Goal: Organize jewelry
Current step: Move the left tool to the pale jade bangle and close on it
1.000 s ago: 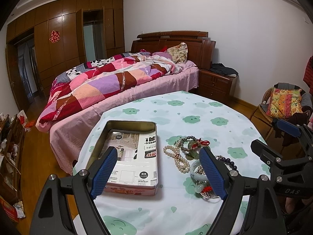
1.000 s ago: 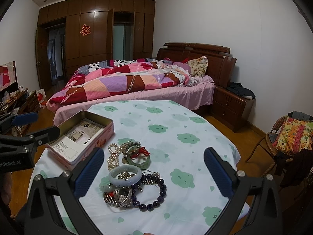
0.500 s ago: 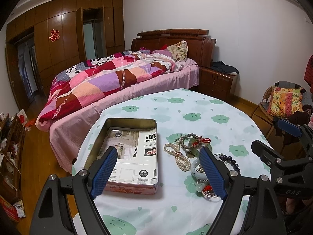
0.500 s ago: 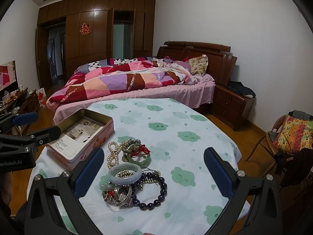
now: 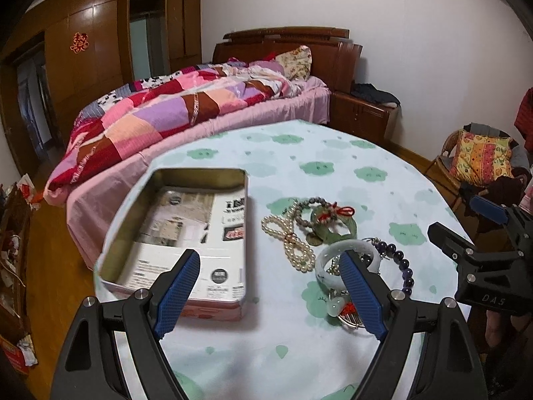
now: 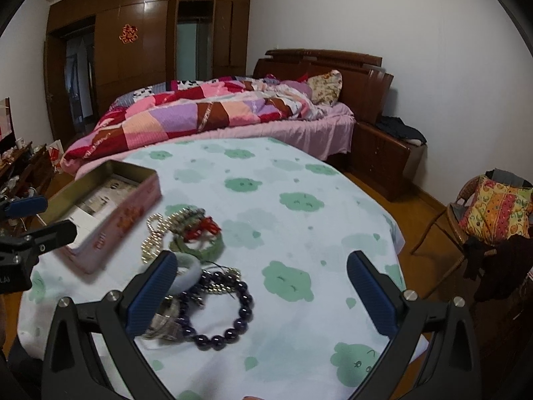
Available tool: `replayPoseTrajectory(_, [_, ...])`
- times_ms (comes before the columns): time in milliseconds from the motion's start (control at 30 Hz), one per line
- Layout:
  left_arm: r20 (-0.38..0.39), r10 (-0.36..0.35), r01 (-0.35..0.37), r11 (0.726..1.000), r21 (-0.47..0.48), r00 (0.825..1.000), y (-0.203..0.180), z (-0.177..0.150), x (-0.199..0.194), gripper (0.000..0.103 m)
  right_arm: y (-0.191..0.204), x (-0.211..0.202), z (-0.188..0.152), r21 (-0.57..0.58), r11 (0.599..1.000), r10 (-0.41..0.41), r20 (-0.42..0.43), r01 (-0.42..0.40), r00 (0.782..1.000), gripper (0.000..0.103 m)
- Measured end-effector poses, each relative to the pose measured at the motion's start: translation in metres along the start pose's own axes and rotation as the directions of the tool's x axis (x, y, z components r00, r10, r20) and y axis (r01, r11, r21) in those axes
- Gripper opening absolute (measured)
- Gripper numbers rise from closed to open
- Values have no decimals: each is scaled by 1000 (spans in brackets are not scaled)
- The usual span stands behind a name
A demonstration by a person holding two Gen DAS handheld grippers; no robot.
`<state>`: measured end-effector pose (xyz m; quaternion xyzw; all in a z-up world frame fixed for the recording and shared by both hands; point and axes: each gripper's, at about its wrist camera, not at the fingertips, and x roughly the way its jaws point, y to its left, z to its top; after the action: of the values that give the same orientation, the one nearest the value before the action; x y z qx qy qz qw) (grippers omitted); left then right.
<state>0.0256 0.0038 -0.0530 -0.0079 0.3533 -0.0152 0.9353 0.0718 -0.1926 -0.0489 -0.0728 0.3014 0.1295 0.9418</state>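
Two grippers hover over a cloud-print tabletop (image 6: 299, 180). The left gripper (image 5: 269, 291) and right gripper (image 6: 261, 291) both have fingers spread wide, holding nothing. A jewelry pile (image 6: 196, 266) lies just right of an open tin box (image 5: 180, 233).

From my remote seat, both wrist views show an evenly lit room under soft indoor light, with glare streaks on the glossy wardrobe doors (image 5: 96, 50) and a soft shadow beside the tin box (image 5: 180, 233). Fisheye bending curves the walls, and black vignette fills the corners. I see motion blur smearing the jewelry pile (image 6: 196, 266) and tablecloth (image 6: 299, 220) in the right view.
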Motion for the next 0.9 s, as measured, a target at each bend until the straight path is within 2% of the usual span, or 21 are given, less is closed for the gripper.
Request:
replayPoseTrajectory(233, [-68, -41, 42, 999, 14, 997, -13, -2, 30, 85, -14, 18, -13, 18, 1000, -5, -58, 6, 998, 102])
replayPoseTrajectory(400, [-102, -43, 47, 998, 38, 994, -23, -3, 44, 85, -17, 21, -18, 20, 1000, 3, -68, -1, 998, 102])
replayPoseTrajectory(700, [-117, -106, 113, 992, 53, 988, -44, 3, 53, 85, -27, 29, -23, 47, 999, -14, -80, 18, 997, 103])
replayPoseTrajectory(900, [-162, -135, 143, 989, 41, 978, -55, 3, 69, 85, -35, 31, -25, 65, 997, -34, -86, 39, 996, 102])
